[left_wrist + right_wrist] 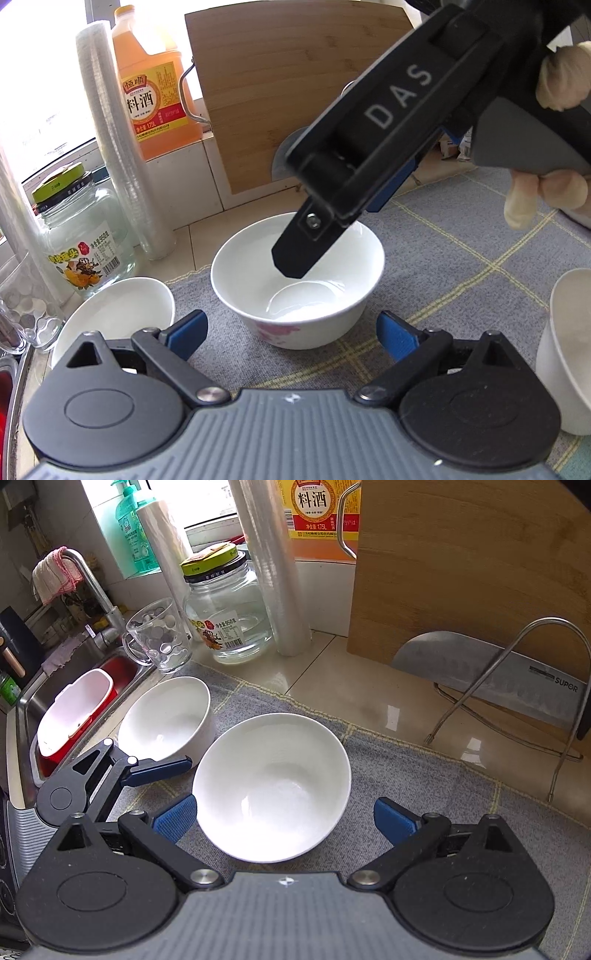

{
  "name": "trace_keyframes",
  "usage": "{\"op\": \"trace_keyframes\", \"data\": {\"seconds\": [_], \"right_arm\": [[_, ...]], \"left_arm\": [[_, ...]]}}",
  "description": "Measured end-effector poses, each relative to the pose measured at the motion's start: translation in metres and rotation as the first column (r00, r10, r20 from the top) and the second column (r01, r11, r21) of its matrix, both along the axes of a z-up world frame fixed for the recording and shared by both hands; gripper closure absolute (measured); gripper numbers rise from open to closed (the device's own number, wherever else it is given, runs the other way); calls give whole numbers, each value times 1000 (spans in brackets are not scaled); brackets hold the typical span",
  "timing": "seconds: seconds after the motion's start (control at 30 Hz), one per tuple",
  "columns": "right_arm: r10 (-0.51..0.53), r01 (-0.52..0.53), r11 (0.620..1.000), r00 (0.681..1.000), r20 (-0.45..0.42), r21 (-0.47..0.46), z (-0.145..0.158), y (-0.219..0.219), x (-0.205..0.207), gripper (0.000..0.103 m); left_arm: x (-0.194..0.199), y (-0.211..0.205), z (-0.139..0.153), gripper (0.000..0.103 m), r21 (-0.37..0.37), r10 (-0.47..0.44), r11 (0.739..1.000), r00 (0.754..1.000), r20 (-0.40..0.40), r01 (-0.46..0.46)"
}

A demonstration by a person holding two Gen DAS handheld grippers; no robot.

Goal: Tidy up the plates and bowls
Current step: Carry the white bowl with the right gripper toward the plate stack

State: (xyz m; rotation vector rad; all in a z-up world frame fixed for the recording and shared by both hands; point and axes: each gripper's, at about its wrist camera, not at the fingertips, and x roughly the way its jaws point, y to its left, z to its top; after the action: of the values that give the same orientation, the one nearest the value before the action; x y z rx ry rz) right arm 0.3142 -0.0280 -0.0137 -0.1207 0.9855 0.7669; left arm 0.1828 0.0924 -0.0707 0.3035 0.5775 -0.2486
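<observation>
White bowl (271, 786) between wide-apart right gripper (284, 821) | left gripper (291, 332) gaping | 3rd bowl (569, 350) cropped

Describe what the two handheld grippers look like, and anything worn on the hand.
Both grippers share one build: a ribbed grey body, two round black pivot housings, black linkage arms with silver pins, and blue ridged fingers. The right gripper carries white "DAS" lettering on its black side. The hand holding it wears a pale, cream-coloured glove. No cables show. The left gripper looks alike.

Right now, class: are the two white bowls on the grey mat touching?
Apart. The right wrist view shows a strip of mat between the larger bowl and the smaller bowl.
</observation>
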Motion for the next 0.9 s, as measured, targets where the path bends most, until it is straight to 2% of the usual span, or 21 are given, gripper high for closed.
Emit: {"op": "trace_keyframes", "data": {"seconds": [0.27, 0.7, 0.9], "right_arm": [[19, -19, 1000, 1000, -10, 0, -9, 12, 17, 0], [50, -49, 999, 998, -38, 15, -16, 20, 26, 13], [51, -50, 998, 998, -45, 26, -16, 19, 26, 13]], "left_arm": [[6, 0, -3, 7, -5, -24, 1000, 1000, 3, 24], [12, 2, -3, 13, -42, -44, 998, 999, -4, 44], [13, 3, -3, 13, -43, -47, 998, 999, -5, 47]]}}
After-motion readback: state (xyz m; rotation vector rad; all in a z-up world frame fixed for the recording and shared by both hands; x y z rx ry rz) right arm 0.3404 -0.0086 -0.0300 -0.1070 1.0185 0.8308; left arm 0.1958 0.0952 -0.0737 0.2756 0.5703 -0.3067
